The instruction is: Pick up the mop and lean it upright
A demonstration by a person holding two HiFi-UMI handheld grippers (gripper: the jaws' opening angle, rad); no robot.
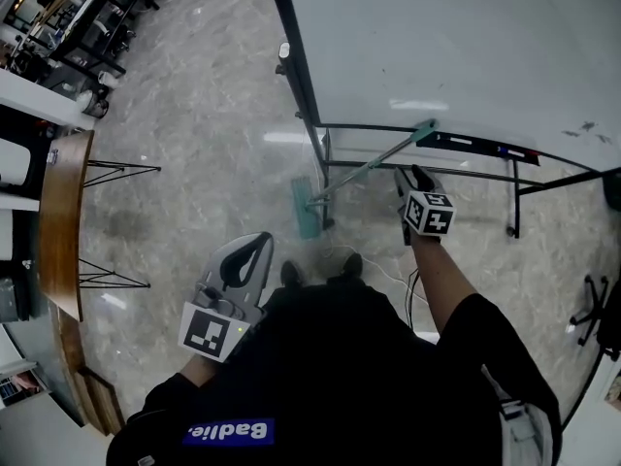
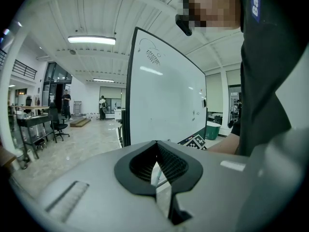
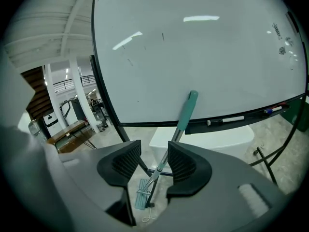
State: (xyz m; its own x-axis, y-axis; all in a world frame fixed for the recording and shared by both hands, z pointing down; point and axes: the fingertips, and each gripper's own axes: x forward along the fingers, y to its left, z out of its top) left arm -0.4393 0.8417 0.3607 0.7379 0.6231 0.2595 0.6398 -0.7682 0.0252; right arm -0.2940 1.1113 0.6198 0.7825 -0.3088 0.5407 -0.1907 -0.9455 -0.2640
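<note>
Teal-handled flat mop (image 1: 369,166) slants against white whiteboard (image 1: 437,37), top end just ahead of right hand-held gripper (image 1: 412,176): jaws half apart, empty. Left hand-held gripper (image 1: 254,246) closed, farther.

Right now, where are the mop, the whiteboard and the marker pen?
mop (image 3: 188,109): right gripper view, on its teal handle grip.
whiteboard (image 1: 446,37): head view, on its bare white face.
marker pen (image 3: 225,120): right gripper view, on its white barrel.

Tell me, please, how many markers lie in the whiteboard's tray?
2 that I can make out: a white marker just right of the mop, and a blue-capped marker farther right; more may be hidden there.
</note>
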